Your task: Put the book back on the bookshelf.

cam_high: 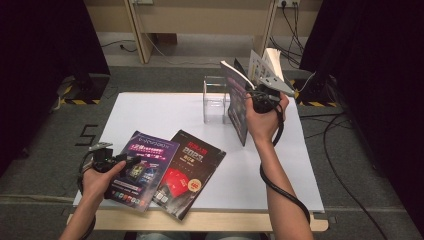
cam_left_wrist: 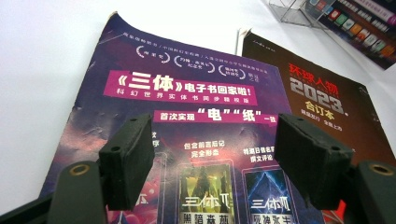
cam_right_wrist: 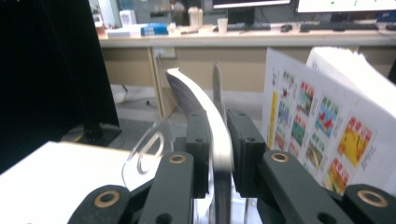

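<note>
right gripper (cam_right_wrist: pixel 218 154) seemingly grips the upright magazine (cam_right_wrist: pixel 205 107) between its pads.

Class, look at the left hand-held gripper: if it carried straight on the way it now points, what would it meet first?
Most likely the purple magazine. The left hand-held gripper has its jaws open and aimed at that cover, which lies flat on the white table. The black magazine lies off to one side of that line. Depth is hard to judge.
</note>
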